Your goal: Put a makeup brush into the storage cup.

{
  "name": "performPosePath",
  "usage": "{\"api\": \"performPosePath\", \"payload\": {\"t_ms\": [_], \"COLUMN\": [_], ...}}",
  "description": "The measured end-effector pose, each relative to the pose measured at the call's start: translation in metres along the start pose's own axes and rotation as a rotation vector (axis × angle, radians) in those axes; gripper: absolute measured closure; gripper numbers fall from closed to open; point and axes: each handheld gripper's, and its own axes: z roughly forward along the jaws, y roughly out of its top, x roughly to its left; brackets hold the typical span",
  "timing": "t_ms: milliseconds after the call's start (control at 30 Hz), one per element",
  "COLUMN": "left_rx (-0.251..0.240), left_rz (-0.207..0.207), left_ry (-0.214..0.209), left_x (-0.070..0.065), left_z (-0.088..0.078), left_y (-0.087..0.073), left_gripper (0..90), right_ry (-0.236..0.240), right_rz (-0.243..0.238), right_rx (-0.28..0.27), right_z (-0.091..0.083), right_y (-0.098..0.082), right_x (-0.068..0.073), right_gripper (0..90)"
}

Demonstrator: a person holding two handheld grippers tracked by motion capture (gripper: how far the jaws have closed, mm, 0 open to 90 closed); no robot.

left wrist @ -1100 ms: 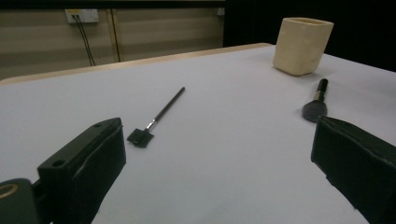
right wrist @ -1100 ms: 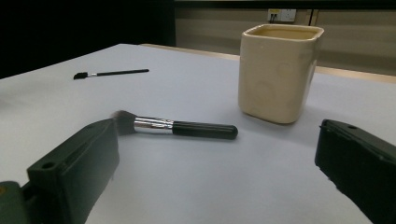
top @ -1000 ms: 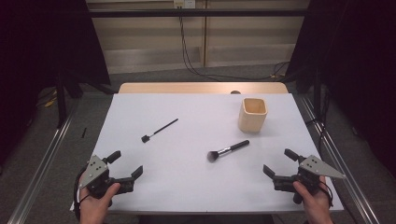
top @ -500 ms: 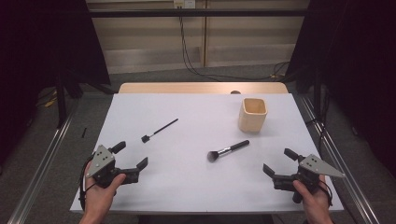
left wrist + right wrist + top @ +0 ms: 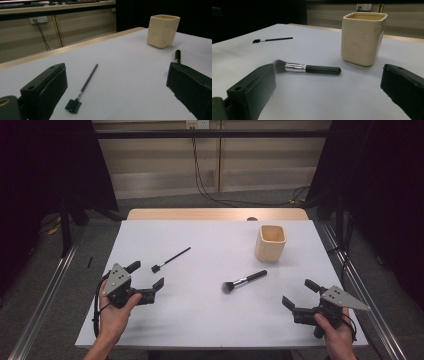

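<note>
the left tool [image 5: 146, 277], wide open and empty, sits just beside the thin brush [image 5: 170, 259].

Bare table [image 5: 200, 315] lies between both grippers; the cup [image 5: 270, 241] stands beyond the powder brush [image 5: 243, 281].

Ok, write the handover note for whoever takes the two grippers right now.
Left gripper: open, empty, close to the thin black brush with the small flat head, not touching it.
Right gripper: open, empty, low at the table's near right, facing the black-handled powder brush with the silver ferrule.
Cream square ceramic cup: upright, far right of the white table.
Done: nothing picked up.
Left: probably grasp each brush; the cup looks like the place for them.
</note>
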Motion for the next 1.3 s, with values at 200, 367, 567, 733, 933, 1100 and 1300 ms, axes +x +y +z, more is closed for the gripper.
{"api": "performPosePath", "payload": {"t_ms": [200, 367, 567, 733, 933, 1100, 1300], "left_rx": [-0.024, -0.028, -0.027, -0.024, -0.034, -0.038, -0.022], "left_rz": [0.000, -0.001, -0.003, 0.015, -0.002, 0.000, -0.004], "left_ry": [0.002, -0.001, -0.008, -0.008, -0.003, -0.002, 0.000], "left_x": [0.004, 0.006, 0.007, 0.014, 0.021, 0.023, 0.028], "left_z": [0.005, 0.015, 0.023, 0.037, 0.050, 0.059, 0.071], "left_y": [0.007, 0.012, 0.021, 0.029, 0.032, 0.039, 0.039], "left_gripper": [3.3, 3.2, 3.1, 3.0, 3.0, 3.0, 2.9], "right_ry": [0.009, 0.008, 0.010, 0.012, 0.015, 0.012, 0.013], "right_rz": [-0.006, 0.000, 0.003, 0.001, 0.003, 0.001, 0.002], "right_rx": [0.004, 0.003, 0.003, 0.005, 0.006, 0.005, 0.005], "right_z": [0.000, 0.000, 0.000, 0.001, 0.001, 0.001, 0.000], "right_y": [0.000, 0.000, 0.000, 0.000, 0.000, 0.000, 0.000], "right_x": [0.001, 0.000, 0.000, 0.000, 0.000, 0.000, 0.000], "right_gripper": [0.0, 0.0, 0.0, 0.0, 0.0, 0.0, 0.0]}}
